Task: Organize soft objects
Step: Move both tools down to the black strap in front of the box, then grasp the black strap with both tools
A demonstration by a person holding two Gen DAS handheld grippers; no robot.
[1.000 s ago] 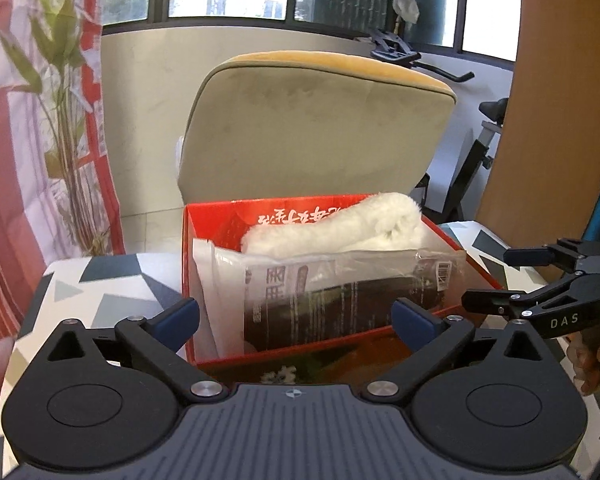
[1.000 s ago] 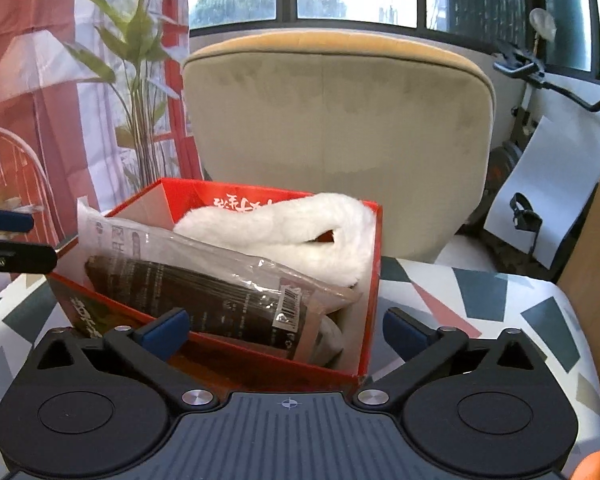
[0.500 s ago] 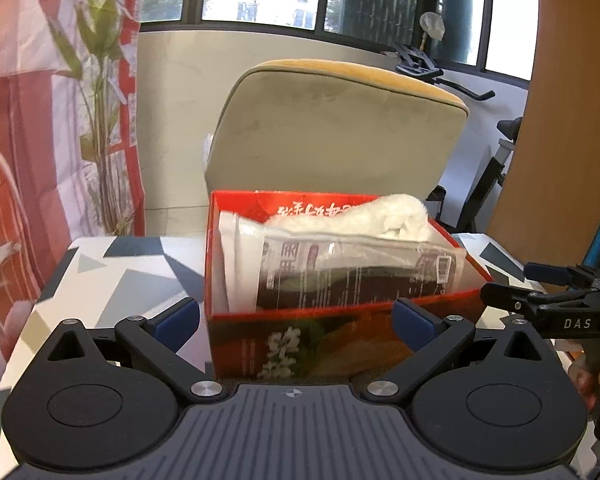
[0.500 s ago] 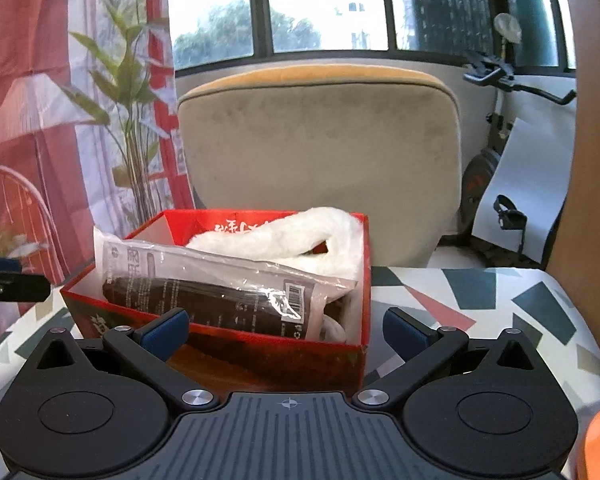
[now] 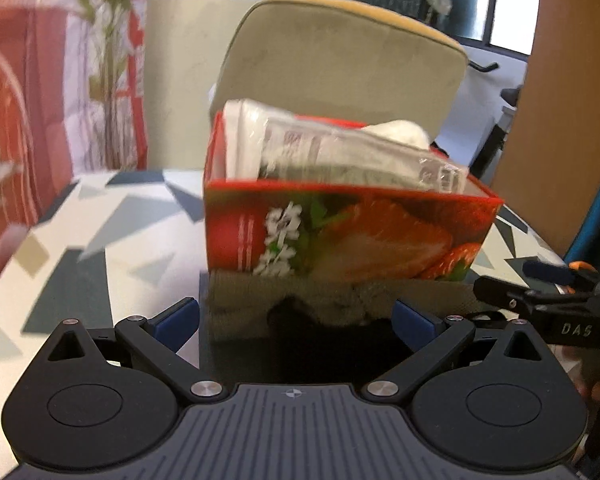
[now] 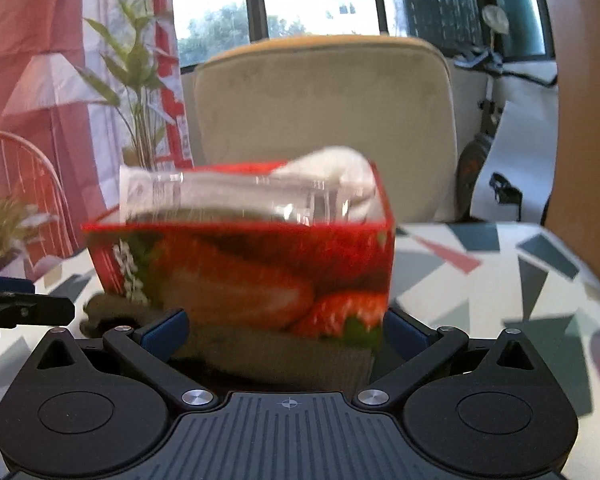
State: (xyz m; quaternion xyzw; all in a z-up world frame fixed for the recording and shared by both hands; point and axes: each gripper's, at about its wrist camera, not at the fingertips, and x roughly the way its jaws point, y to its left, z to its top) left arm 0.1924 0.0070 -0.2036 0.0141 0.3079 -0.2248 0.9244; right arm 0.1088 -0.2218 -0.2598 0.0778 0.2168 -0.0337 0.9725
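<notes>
**Box ahead of both grippers**

The red box [image 5: 340,232] holds a plastic packet [image 5: 352,156] and a white fluffy item [image 5: 400,132], apparently resting on a dark cloth [image 5: 332,304]. Your left gripper [image 5: 296,316] and right gripper [image 6: 286,330] sit before it, jaws spread wide, on the patterned table [image 5: 100,232].

Daylight is coming in through a row of dark-framed windows [image 6: 316,4] running across the top of both frames, with green trees showing outside. A beige padded chair [image 6: 324,120] with an orange-tan top edge is standing in the centre. A red and white curtain [image 5: 28,92] is hanging at the left, and a tall leafy plant [image 6: 140,88] is rising in front of it. A wooden panel [image 5: 572,80] is filling the right edge. An exercise bike [image 6: 488,120] is standing at the right, partly hidden. A cloth with grey, blue and tan triangles [image 6: 500,272] is covering the table in the lower half.
</notes>
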